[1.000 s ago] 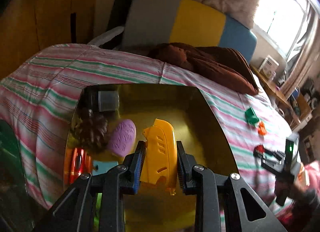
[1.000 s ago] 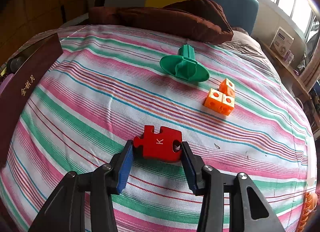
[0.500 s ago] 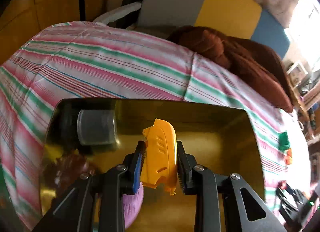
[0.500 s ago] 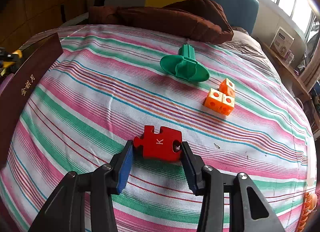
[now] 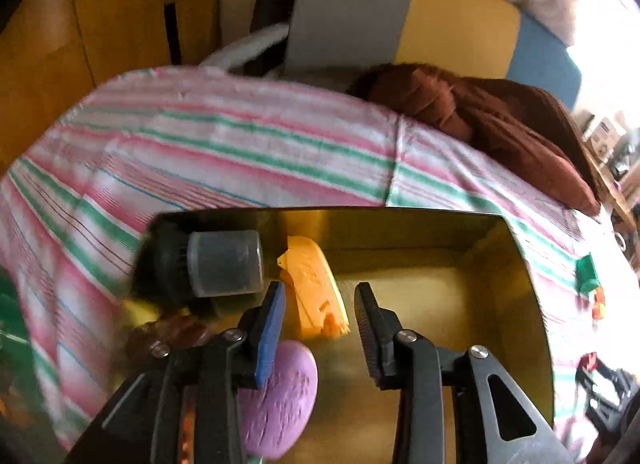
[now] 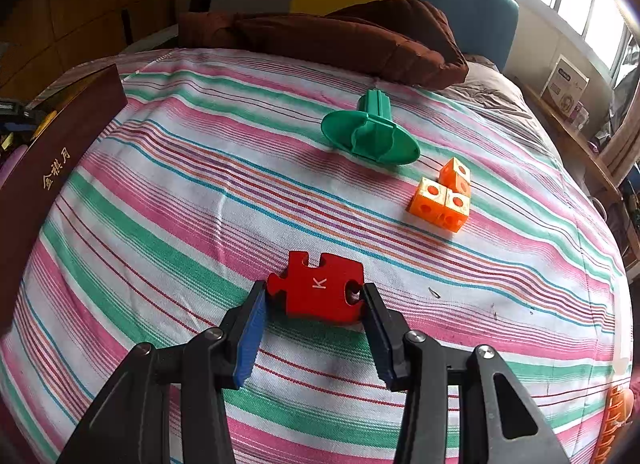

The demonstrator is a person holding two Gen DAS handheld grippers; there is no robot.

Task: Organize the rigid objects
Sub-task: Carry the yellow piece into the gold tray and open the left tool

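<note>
Left wrist view: left gripper (image 5: 320,316) hangs over the gold-lined box (image 5: 516,248), jaws opening. The yellow plastic piece (image 5: 316,296) sits between the pads, tipped, with clear gaps on both sides. It no longer looks pinched; I judge it is being let go into the box. Just left of the claw and slightly ahead lies a grey-capped black cylinder (image 5: 224,264). Below the left finger, close in, is a lilac oval piece (image 5: 284,400). A dark brown lump beside it is too blurred to name. Beyond the box is the striped bedspread (image 5: 240,143), then a brown blanket (image 5: 500,115) further off to the right.

Right wrist view: right gripper (image 6: 314,304) is pressed onto the red puzzle piece (image 6: 320,288), marked K, one pad on each short edge, the piece lying flat on the bedspread. Ahead and to the right are the orange linked cubes (image 6: 444,195); further ahead is the green flanged piece (image 6: 370,131). Far left is the box's dark outer wall (image 6: 52,159).

Handling, as judgement: all look like light, stiff plastic or foam, nothing fragile. The puzzle piece is thin, so an edge-to-edge pinch suits it; the soft bedding may give under the tips. The cubes offer flat opposite faces. The green piece is best taken by its ribbed stem, not the wide flange.
</note>
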